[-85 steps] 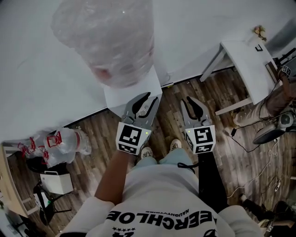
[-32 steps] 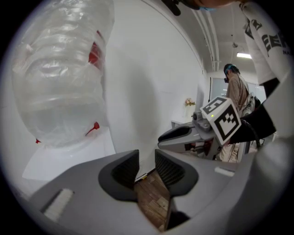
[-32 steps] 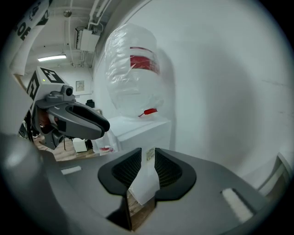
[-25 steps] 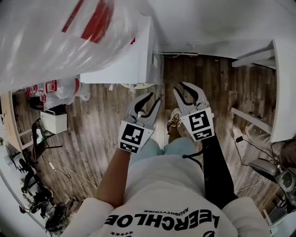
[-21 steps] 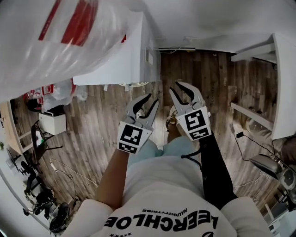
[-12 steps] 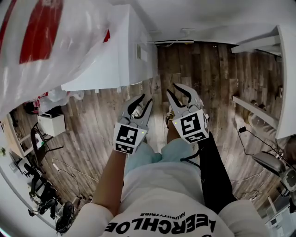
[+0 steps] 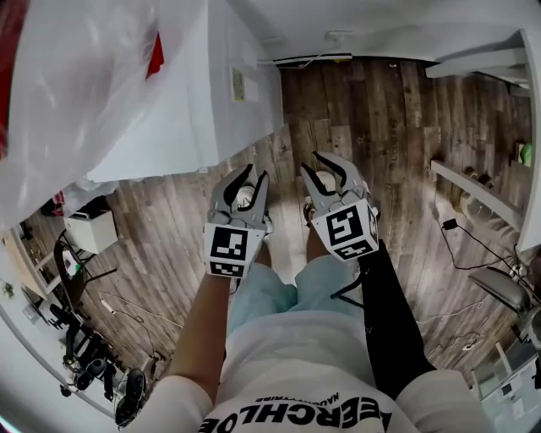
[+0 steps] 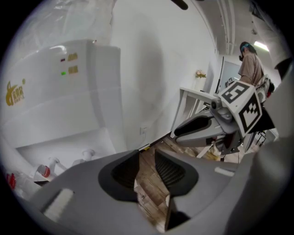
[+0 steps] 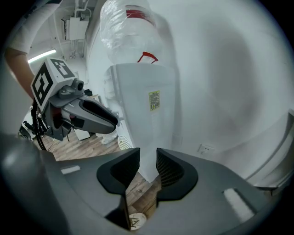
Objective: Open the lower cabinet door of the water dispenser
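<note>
A wood-plank floor [image 7: 380, 127] runs up to a white wall [image 7: 380, 21], with a white table [image 7: 482, 63] at the right, a black cable [image 7: 449, 225] lying near it, a small white box [image 7: 84, 230] at the left, and a person [image 8: 251, 66] standing beyond the table.

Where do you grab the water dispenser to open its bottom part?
Probably from the front, below the taps, on an edge of the lower panel; the water dispenser has a smooth flat side with only a label. The panel itself is hidden here.
</note>
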`<state>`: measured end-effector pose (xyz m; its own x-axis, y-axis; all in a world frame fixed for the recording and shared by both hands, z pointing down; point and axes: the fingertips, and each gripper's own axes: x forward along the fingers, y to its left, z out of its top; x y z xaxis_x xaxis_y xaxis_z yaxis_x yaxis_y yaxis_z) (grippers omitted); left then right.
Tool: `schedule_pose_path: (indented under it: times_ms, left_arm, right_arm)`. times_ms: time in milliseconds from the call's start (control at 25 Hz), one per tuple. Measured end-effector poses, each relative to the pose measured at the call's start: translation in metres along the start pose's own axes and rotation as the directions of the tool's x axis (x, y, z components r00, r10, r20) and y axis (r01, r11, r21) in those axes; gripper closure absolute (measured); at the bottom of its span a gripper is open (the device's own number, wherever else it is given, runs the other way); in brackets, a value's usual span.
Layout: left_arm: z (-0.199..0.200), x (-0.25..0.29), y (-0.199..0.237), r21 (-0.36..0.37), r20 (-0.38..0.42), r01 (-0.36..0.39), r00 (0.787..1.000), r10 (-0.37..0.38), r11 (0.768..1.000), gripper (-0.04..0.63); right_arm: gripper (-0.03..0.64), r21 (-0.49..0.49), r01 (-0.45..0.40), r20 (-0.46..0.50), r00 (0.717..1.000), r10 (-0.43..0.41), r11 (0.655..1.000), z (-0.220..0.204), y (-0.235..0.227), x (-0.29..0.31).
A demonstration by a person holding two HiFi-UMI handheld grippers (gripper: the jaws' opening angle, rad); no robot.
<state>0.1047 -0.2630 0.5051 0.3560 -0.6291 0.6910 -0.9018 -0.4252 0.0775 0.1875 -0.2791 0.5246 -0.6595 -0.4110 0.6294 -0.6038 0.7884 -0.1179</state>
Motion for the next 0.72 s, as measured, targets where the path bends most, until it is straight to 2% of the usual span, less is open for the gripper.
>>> schedule_pose_path:
  times_ms: [120,480,720]
  left_arm:
    - [-0.009,0.015,0.005,0.007,-0.01,-0.02,1.0,0.02,1.0,0.482]
    - [-0.049,0.042,0.021,0.016,-0.06,-0.058,0.996,0.058,0.998,0.482]
    - [-0.066,0.055,0.032,0.013,-0.061,-0.066,0.996,0.067,0.998,0.482]
  right_arm:
    - [0.515,0.024,0.008,-0.018,1.0,-0.007,1.0,-0.019,-0.003,0.013]
    - [0.492,0.009,-0.008,-0.029,1.0,0.009,1.0,-0.047,0.01,0.056]
    - [0.482,0.045,-0.019,-0.039,0.999,0.021,0.999,-0.072,0.024,0.083]
